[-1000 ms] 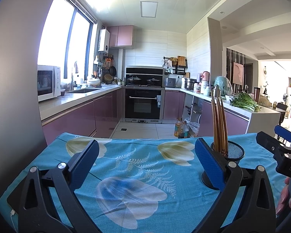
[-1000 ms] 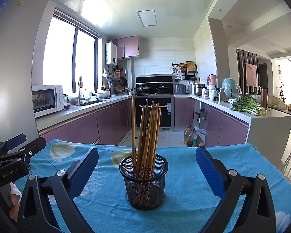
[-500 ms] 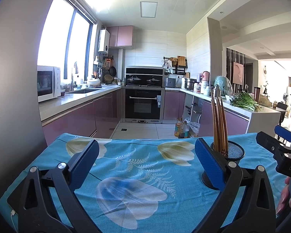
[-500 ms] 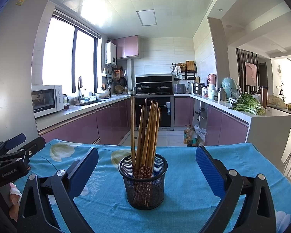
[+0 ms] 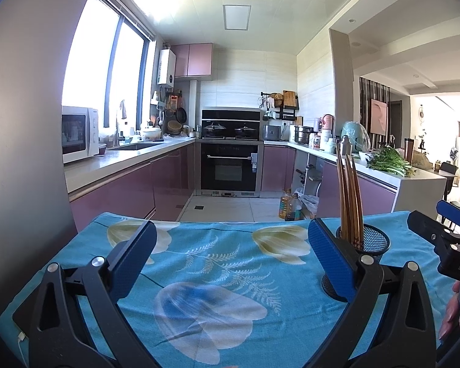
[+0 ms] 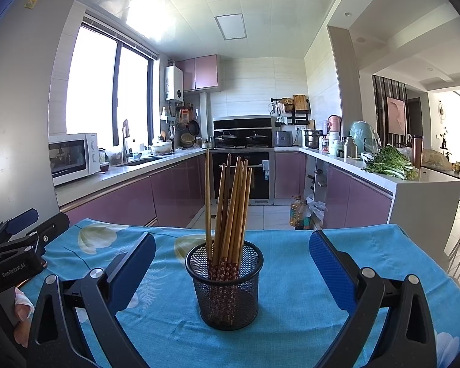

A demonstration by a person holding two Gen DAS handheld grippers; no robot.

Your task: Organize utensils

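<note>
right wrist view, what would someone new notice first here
The black mesh cup packed with upright wooden chopsticks stands out, centred between the open right gripper on a bright blue floral tablecloth. Behind it lies a kitchen of pink-purple cabinets, and the left gripper pokes in at the left edge.

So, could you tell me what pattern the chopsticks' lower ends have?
Dark red with small pale flowers, clearest in the right wrist view.
</note>
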